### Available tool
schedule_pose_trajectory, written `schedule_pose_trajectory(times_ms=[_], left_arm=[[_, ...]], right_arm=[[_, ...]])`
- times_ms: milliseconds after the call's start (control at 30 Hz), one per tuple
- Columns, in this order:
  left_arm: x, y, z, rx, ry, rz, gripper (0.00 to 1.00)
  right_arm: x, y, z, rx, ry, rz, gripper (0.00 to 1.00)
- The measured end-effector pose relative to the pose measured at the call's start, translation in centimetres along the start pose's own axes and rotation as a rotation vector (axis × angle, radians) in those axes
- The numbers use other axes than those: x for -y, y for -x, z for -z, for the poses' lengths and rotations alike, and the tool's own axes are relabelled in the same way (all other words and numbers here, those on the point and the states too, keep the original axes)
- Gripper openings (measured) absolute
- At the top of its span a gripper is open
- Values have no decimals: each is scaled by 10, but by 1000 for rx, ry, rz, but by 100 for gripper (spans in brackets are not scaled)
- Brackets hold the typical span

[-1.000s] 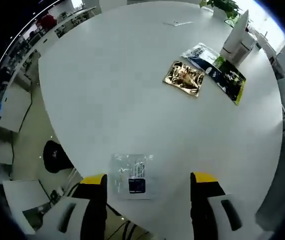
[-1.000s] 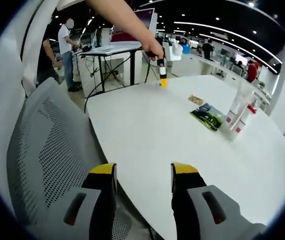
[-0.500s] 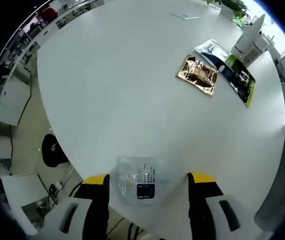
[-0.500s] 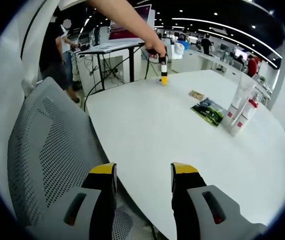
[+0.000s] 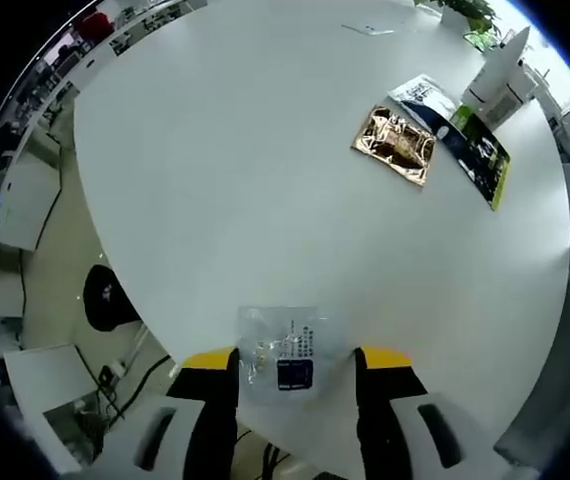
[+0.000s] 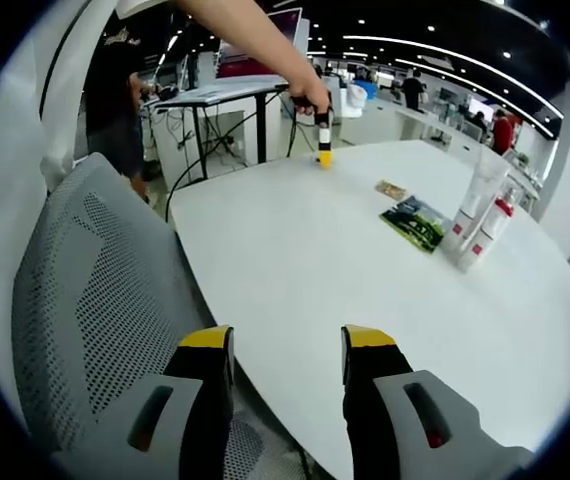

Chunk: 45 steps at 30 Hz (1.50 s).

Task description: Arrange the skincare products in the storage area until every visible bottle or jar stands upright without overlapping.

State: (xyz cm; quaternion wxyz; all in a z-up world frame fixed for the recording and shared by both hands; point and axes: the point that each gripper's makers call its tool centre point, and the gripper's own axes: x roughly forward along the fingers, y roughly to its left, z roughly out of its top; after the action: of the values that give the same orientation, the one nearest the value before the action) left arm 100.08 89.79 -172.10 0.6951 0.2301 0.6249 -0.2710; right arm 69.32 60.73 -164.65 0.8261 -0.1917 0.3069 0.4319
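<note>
Worktop (image 5: 265,180): one, white, round-edged; carries every item listed below.

Clear sachet (image 5: 283,352): one, flat at the near edge of the worktop, with a dark label square. It lies between the two jaws of the left hand-held gripper (image 5: 295,360), which flank it closely at a narrowed gap; whether they touch it cannot be told. Judged purpose: the gripper is set over the sachet to take it up from the edge.

Gold foil sachet (image 5: 395,145): one, flat, far right of the worktop, just beside the next entry.

Dark printed sachets (image 5: 460,140): apparently two, lying flat and overlapping each other, one blue-white, one green-black. The overlap is judged unfinished work.

White tubes (image 6: 477,218): two, with red marks, standing upright close together at the far right, beyond the flat sachets. Judged already in the wanted posture.

Right hand-held gripper (image 6: 287,345): jaws apart, nothing between them, held off the near rim of the worktop above a grey mesh chair (image 6: 85,300); judged waiting.

Chair: one.
</note>
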Motion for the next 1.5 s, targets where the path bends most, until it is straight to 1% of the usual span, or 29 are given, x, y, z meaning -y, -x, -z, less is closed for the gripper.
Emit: schedule_pose_trajectory(times_ms=[33,200,367,467,600,633,667,733,800,933,1000,1200,1267,1300,1333,1467,1500], left_arm=[[-1,-1,0,1,-4,0,41],[2,1,2,12,-6,0,41],[8,0,4,2,-13,1,41],[16,1,4,6,-17,12,41],[34,6,3,39,-18,28,41],[43,6,0,69,4,52,41],[50,7,-1,87,17,73,41],[60,10,-3,118,41,93,41],[71,15,-1,133,42,96,41],[97,26,5,155,19,107,41],[115,34,10,177,11,117,41],[159,52,31,209,-18,125,41],[179,55,38,216,-28,143,41],[192,56,43,215,-48,152,41],[195,57,44,216,-50,151,41],[231,63,53,243,-54,165,41],[242,66,56,253,-70,168,41]], right_arm=[[0,0,0,0,1,0,40],[1,1,-1,3,4,9,39],[2,2,-2,8,9,14,39],[2,2,-3,12,11,15,39],[2,3,-5,22,16,17,39],[2,4,-7,29,17,19,39],[3,4,-7,31,16,19,39],[3,4,-8,35,17,21,39],[3,5,-9,45,17,21,40],[0,6,-13,63,19,9,40],[-1,7,-15,70,25,6,40],[-5,9,-19,93,31,-5,40],[-7,9,-21,103,25,-15,40],[-7,10,-21,104,25,-17,40],[-8,10,-22,113,13,-29,41],[-7,12,-25,132,-33,-46,41],[-7,13,-27,140,-52,-52,41]])
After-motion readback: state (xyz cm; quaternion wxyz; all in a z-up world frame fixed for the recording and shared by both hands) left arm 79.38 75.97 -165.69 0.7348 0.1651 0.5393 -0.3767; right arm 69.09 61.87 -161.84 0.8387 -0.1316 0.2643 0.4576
